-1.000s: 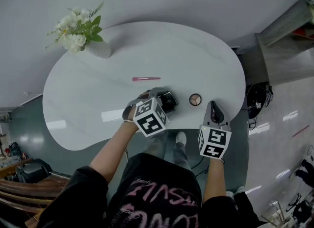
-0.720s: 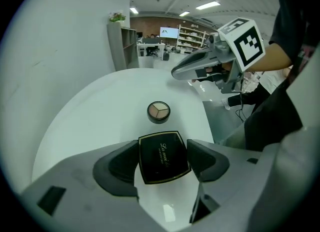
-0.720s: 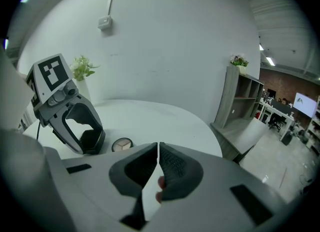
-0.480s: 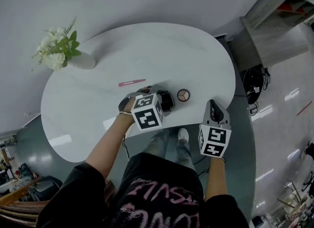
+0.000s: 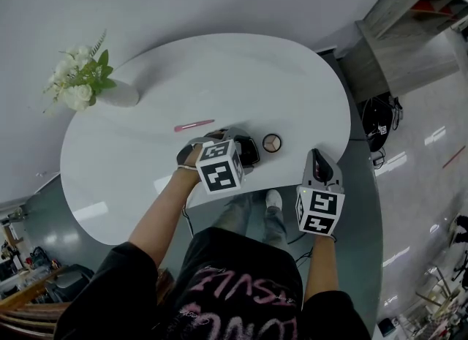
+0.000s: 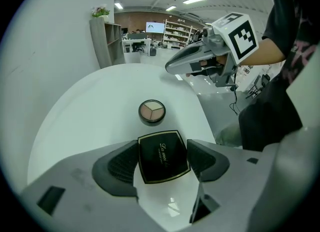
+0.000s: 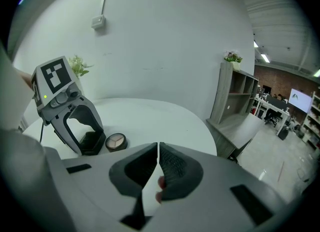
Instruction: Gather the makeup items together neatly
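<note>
Your left gripper (image 5: pixel 242 149) is down on the white table (image 5: pixel 219 75), its jaws closed against the sides of the black square compact (image 6: pixel 162 156). The round eyeshadow pot (image 5: pixel 271 142) lies just beside it, toward your right gripper (image 7: pixel 157 149). The pink pencil (image 5: pixel 194 124) lies apart, farther in. Your right gripper is squeezed together on nothing, at the table's near edge.

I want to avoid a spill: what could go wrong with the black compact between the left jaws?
The left gripper grips the black compact only by its side edges, so it may slip or twist when moved. The round palette lies just beyond it; a forward push could knock it away.
</note>
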Demonstrator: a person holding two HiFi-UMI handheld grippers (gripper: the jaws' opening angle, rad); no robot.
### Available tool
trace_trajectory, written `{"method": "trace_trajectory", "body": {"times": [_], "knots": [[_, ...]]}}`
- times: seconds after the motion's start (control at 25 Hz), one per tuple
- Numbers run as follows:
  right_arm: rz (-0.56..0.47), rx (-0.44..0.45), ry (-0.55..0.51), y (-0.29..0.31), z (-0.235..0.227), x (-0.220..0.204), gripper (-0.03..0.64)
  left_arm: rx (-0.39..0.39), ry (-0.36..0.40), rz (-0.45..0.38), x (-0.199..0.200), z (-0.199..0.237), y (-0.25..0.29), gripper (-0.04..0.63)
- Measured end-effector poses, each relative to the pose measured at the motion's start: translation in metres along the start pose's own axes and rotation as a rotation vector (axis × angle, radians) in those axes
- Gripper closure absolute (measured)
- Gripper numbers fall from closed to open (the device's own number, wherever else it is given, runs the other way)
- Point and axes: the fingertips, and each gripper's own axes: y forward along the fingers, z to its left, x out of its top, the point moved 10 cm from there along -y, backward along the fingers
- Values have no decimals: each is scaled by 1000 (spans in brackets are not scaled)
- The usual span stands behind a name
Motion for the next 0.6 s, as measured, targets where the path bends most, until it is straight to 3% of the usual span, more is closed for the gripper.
{"method": "trace_trajectory", "body": {"times": [0.6], "knots": [[-6,18,-31,4,5,9,548,28,-55,-72,1,2,-13,295]]}}
